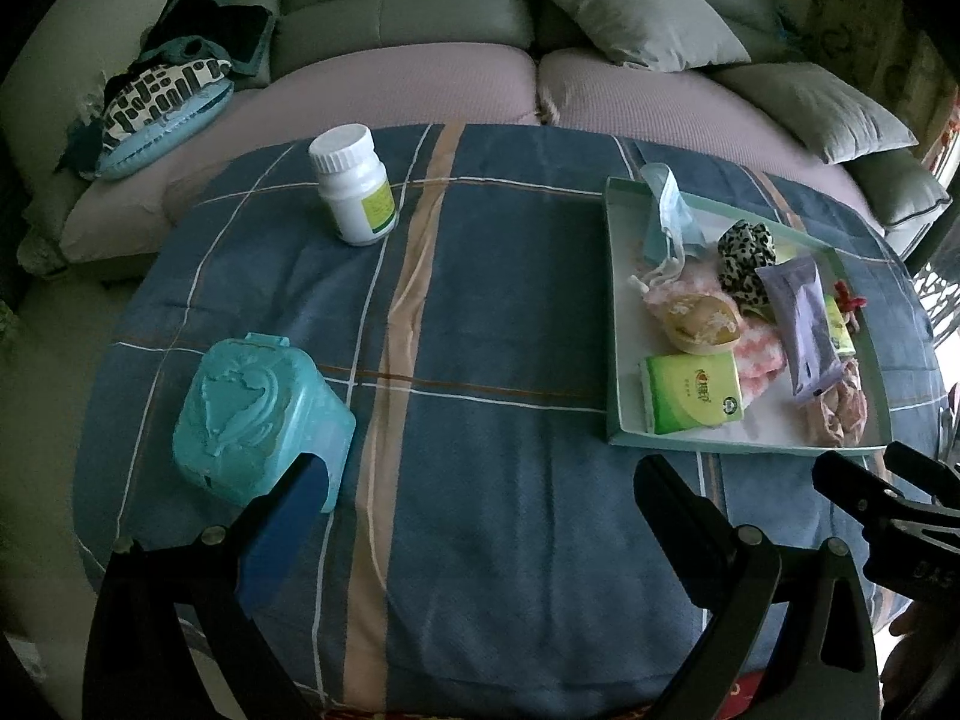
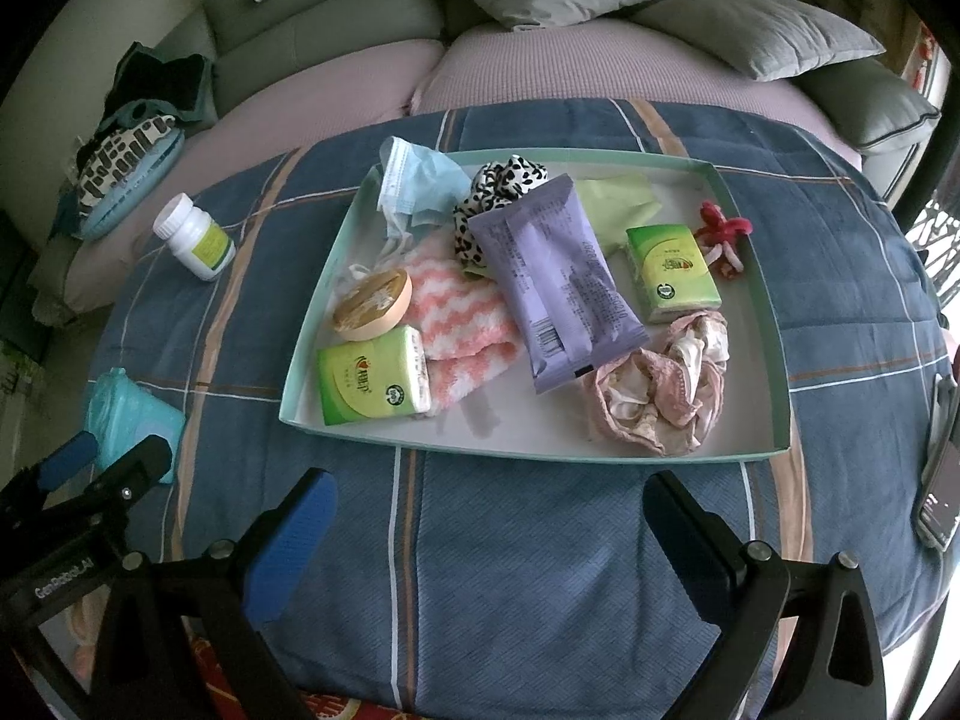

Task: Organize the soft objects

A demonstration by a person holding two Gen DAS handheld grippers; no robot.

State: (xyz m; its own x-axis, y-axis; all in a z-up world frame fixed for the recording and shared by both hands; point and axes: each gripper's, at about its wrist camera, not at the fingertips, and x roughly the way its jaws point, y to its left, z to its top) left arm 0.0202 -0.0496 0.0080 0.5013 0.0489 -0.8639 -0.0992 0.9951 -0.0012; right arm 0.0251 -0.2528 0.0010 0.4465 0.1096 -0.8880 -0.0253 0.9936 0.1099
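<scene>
Your left gripper (image 1: pixel 480 516) hangs over the near edge of the table's blue plaid cloth (image 1: pixel 510 330), its fingers spread wide with nothing between them; the blue-padded finger (image 1: pixel 282 528) lies in front of the teal lidded box (image 1: pixel 258 420) at the near left edge. Your right gripper (image 2: pixel 486 534) is likewise spread wide and empty, poised over the cloth just short of the near rim of the tray (image 2: pixel 540 450).

The tray sits toward the right side of the table and carries the soft objects. At its near left corner lies a green tissue pack (image 2: pixel 372 381), touching the pink-and-white fuzzy sock (image 2: pixel 462 324) beside it. At the near right lies a crumpled pink floral cloth (image 2: pixel 660 396). A purple wrapper pack (image 2: pixel 564 276) slants across the middle, overlapping the sock. A round tan compact (image 2: pixel 372 303) rests by the left rim. A second green tissue pack (image 2: pixel 672 273) lies right of centre, with a red-and-white hair tie (image 2: pixel 723 234) beyond it near the right rim. Toward the far rim lie a leopard-print scrunchie (image 2: pixel 498 192), a pale green cloth (image 2: pixel 618 198), and a blue face mask (image 2: pixel 414 180) draped over the far left corner.

A white pill bottle (image 1: pixel 354 180) stands near the far left edge of the table. A phone (image 2: pixel 939 486) lies at the right edge. Beyond the table stands a sofa (image 1: pixel 408 18) with grey cushions (image 1: pixel 642 6).
</scene>
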